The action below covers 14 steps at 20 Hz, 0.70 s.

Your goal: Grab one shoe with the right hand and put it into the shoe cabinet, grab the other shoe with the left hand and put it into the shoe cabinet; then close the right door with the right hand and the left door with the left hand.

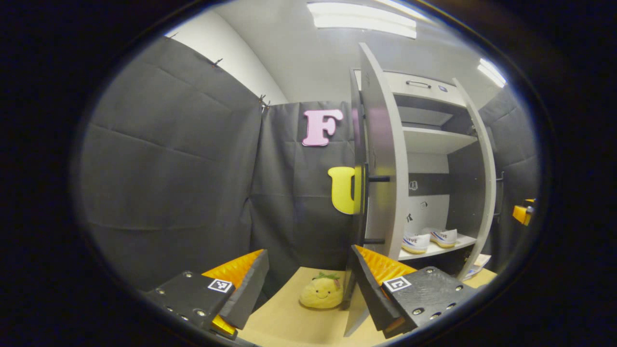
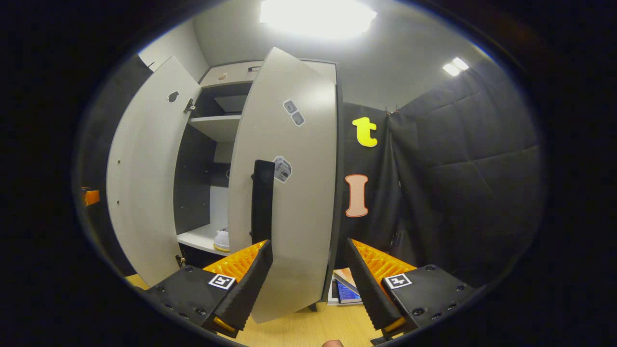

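Two white shoes (image 1: 415,242) (image 1: 444,237) rest side by side on the lower shelf of the grey shoe cabinet (image 1: 434,140). Both doors stand ajar. In the left gripper view the left door (image 1: 383,159) is seen nearly edge-on, just beyond my open left gripper (image 1: 308,270), which holds nothing. In the right gripper view the right door (image 2: 289,193) with its black handle (image 2: 263,197) swings partway across the opening, close in front of my open, empty right gripper (image 2: 306,262). One shoe (image 2: 221,239) peeks out behind that door. The left door (image 2: 144,183) stands wide.
A yellow plush toy (image 1: 320,292) sits on the wooden floor (image 1: 289,323) by the left door's foot. Some magazines (image 2: 344,289) lie on the floor beside the cabinet's right side. The right door (image 1: 482,183) and the other gripper (image 1: 523,212) show at the far right.
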Tool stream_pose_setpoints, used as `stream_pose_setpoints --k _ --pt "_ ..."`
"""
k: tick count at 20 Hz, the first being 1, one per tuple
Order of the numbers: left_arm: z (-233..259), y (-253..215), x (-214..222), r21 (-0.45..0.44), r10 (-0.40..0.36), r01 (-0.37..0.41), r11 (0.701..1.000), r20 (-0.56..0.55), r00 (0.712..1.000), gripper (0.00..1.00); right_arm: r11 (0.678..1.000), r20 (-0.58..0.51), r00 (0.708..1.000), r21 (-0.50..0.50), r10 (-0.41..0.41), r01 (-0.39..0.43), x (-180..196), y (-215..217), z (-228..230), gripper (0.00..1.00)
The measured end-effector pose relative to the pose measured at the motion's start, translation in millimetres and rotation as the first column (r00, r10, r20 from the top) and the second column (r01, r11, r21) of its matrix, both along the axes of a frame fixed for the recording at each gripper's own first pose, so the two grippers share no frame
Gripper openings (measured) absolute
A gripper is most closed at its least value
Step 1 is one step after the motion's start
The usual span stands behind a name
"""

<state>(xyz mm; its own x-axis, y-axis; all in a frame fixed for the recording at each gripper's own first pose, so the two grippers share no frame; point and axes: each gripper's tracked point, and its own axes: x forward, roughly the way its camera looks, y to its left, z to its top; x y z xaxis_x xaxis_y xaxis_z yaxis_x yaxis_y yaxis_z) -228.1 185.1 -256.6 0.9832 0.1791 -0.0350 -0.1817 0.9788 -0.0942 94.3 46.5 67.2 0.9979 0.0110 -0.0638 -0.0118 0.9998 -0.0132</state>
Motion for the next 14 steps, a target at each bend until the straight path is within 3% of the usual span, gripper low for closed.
stream_pose_setpoints --k 7,14 --pt "4 -5 43 0.006 0.016 -0.016 1.0 -0.01 1.0 0.95 0.998 -0.014 0.998 0.0 -0.062 0.062 -14 -43 -5 0.96" --pt "7 -16 47 0.038 0.013 -0.013 0.999 -0.01 1.0 0.94 0.998 -0.042 0.997 0.006 -0.064 0.065 -20 -69 -18 0.96"
